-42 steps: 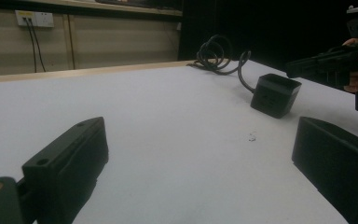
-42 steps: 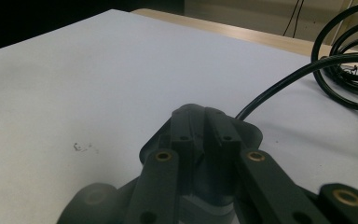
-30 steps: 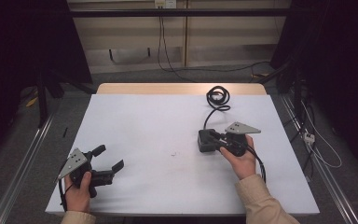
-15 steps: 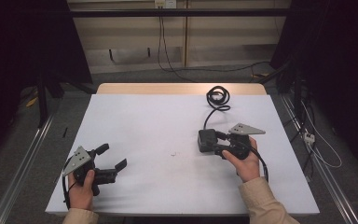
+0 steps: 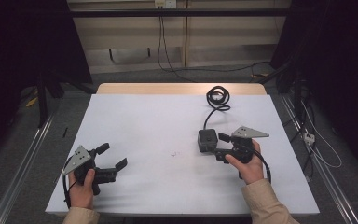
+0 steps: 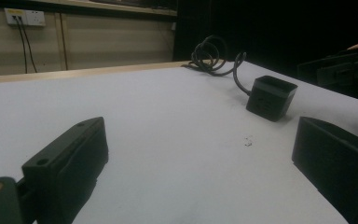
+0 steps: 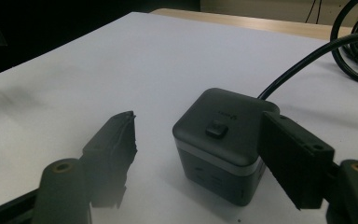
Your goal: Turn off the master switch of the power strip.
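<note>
Listing by size, we begin with the worktop, a white sheet over a pale wooden top, carrying every item below.

Item: left hand-held gripper, held in the left hand near the worktop's front left corner. We see its jaws spread wide apart with nothing between them; in the left gripper view they frame bare white surface. A grey three-cornered plate sits on top of it.

Item: right hand-held gripper, held in the right hand, well apart from the left one. We see its jaws parted and pointing toward the left hand-held gripper.

Item: power cube, dark grey, rounded corners, a small button on its top face. It sits on the worktop just ahead of the right hand-held gripper; in the right gripper view one jaw overlaps its side edge and the other stands clear of it. We cannot tell whether that jaw touches it.

Item: black cable, running from the power cube's far side away from the right hand-held gripper to a loose coil near the worktop's far edge.

Item: small dark mark on the sheet, between the two hand-held grippers.
</note>
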Tool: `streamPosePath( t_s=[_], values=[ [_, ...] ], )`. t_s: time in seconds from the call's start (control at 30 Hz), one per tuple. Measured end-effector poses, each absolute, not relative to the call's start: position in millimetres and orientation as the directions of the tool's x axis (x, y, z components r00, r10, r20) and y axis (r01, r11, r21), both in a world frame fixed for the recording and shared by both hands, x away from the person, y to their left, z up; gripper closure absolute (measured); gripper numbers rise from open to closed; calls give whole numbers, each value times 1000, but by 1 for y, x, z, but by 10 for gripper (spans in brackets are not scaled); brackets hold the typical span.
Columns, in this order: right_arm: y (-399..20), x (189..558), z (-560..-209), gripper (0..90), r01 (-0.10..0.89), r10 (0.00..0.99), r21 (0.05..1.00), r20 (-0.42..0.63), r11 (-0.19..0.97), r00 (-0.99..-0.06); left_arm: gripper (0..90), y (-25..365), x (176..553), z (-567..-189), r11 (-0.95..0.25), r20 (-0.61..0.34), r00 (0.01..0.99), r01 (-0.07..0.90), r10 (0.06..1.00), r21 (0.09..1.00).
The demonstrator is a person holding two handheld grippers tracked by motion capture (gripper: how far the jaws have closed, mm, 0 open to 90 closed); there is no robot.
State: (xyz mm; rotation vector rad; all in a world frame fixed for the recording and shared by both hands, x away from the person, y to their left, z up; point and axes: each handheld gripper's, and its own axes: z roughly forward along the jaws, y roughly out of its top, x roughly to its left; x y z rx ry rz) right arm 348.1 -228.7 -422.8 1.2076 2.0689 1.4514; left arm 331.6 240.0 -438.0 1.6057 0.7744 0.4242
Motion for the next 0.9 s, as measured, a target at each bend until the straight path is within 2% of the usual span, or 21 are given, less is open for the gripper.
streamPosePath(
  t_s=[0.2,0.47,0.9],
  values=[
    [-229,342,-423,212,431,787,894,177,122,-591,34,240,332,-438,-30,-155,707,242,690,970],
    [-231,331,-428,190,448,770,886,206,115,-604,34,239,333,-437,-27,-155,711,238,686,971],
    [-234,317,-432,161,441,760,885,183,149,-623,34,239,333,-437,-28,-153,710,236,687,971]
  ],
)
